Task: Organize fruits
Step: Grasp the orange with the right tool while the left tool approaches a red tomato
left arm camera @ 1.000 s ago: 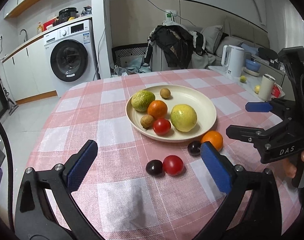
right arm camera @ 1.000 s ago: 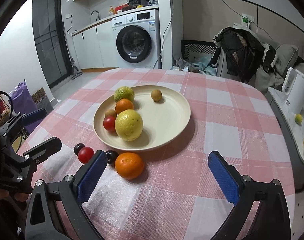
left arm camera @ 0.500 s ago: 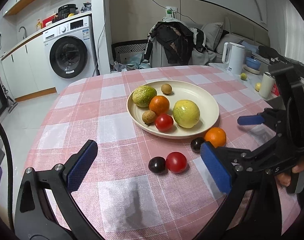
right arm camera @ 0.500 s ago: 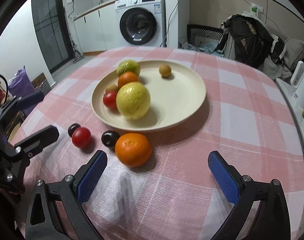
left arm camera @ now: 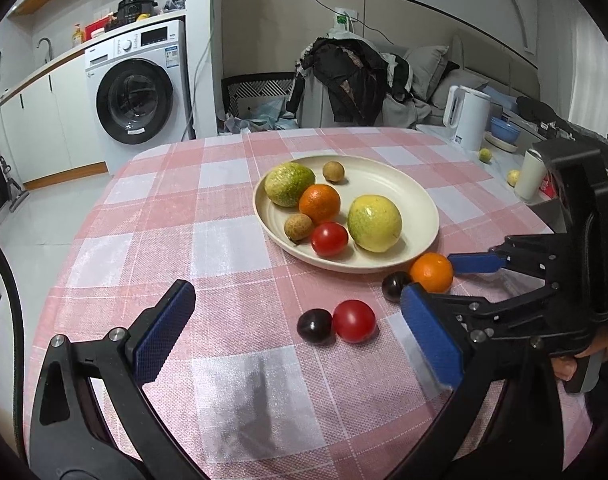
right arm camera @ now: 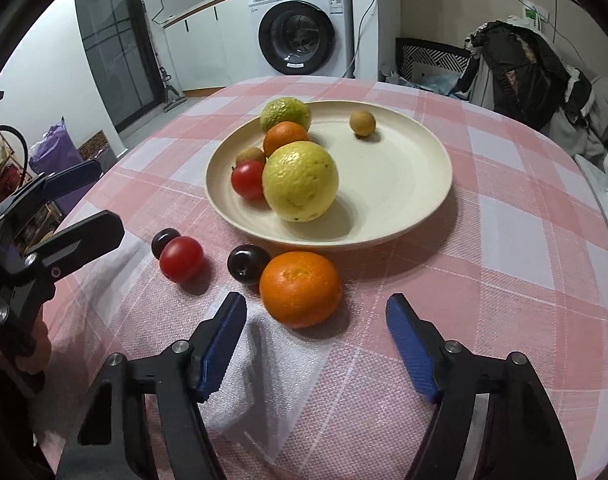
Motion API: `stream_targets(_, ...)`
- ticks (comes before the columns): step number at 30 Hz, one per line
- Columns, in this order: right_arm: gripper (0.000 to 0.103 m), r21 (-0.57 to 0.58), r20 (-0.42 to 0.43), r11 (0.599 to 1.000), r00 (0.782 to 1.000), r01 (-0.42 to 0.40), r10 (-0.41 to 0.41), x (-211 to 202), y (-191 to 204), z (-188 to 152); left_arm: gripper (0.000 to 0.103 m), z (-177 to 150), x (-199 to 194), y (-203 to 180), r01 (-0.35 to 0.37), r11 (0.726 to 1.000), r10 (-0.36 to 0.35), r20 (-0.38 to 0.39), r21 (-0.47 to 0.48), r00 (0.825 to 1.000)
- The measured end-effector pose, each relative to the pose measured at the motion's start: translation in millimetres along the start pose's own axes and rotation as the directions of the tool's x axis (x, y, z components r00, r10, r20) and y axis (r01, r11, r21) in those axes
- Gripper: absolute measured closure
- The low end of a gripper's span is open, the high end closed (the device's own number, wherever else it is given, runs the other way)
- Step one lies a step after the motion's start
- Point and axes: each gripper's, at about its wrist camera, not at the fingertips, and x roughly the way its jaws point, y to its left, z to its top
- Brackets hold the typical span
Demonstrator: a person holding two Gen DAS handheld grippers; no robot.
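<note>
The right gripper (right arm camera: 316, 344), jaws just narrowing, brackets the loose orange (right arm camera: 299, 288) without touching; the left gripper (left arm camera: 299, 344) gapes empty.

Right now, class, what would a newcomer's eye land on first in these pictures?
Probably the cream plate of fruit on the pink checked tablecloth, with a big yellow citrus at its front. Then the loose orange before the plate, just ahead of the right gripper, whose jaws have just been closing.
</note>
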Motion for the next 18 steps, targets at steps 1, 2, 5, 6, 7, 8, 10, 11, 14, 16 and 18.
stream_targets(1,0.036,-0.003,0.003,1.0,1.0,-0.008,0.008,-0.3,0.7,-0.1,0.001,-0.6,1.5,-1.6,0.005,1.0,-0.005,-0.007,0.007,1.0)
stream_targets(2,0.038,-0.005,0.003,1.0,1.0,-0.017,0.017,-0.4,1.3,0.0,0.001,-1.6,1.9,-3.3,0.006,1.0,-0.006,-0.009,0.012,1.0)
stream_targets(5,0.046,-0.012,0.007,0.999,0.999,-0.04,0.04,-0.1,3.0,0.3,0.001,-4.0,5.8,-9.1,0.001,0.999,0.0,-0.027,0.036,1.0)
stream_targets(6,0.049,-0.013,0.007,0.999,0.999,-0.044,0.044,0.4,3.5,0.4,0.001,-4.8,7.6,-11.0,0.0,0.999,0.002,-0.034,0.045,0.999)
stream_targets(7,0.05,-0.014,0.006,0.999,0.999,-0.044,0.045,0.7,3.8,0.3,0.001,-5.3,8.8,-12.0,0.001,0.999,0.002,-0.041,0.051,0.999)
stream_targets(8,0.05,-0.015,0.006,0.999,0.999,-0.041,0.041,0.9,3.9,0.1,0.001,-6.1,10.3,-13.6,0.004,0.998,-0.001,-0.048,0.057,0.999)
stream_targets(10,0.056,-0.019,0.008,0.999,0.999,-0.033,0.033,1.3,4.9,0.1,0.001,-7.6,12.6,-16.4,0.014,0.998,-0.01,-0.061,0.067,0.998)
stream_targets(11,0.057,-0.022,0.009,0.999,1.0,-0.029,0.029,0.7,5.8,0.0,0.001,-8.3,13.7,-17.6,0.017,0.997,-0.012,-0.068,0.071,0.998)
stream_targets(14,0.061,-0.031,0.012,0.999,1.0,-0.017,0.018,-0.2,7.8,-0.3,0.001,-9.6,15.9,-20.5,0.037,0.996,-0.03,-0.08,0.083,0.996)
stream_targets(16,0.063,-0.033,0.012,0.999,1.0,-0.016,0.017,0.1,7.7,-0.2,0.003,-10.2,15.3,-22.8,0.068,0.993,-0.06,-0.085,0.092,0.995)
stream_targets(18,0.063,-0.039,0.011,0.999,1.0,-0.012,0.012,-1.3,7.8,-0.9,0.008,-11.4,14.3,-24.3,0.104,0.99,-0.095,-0.089,0.099,0.991)
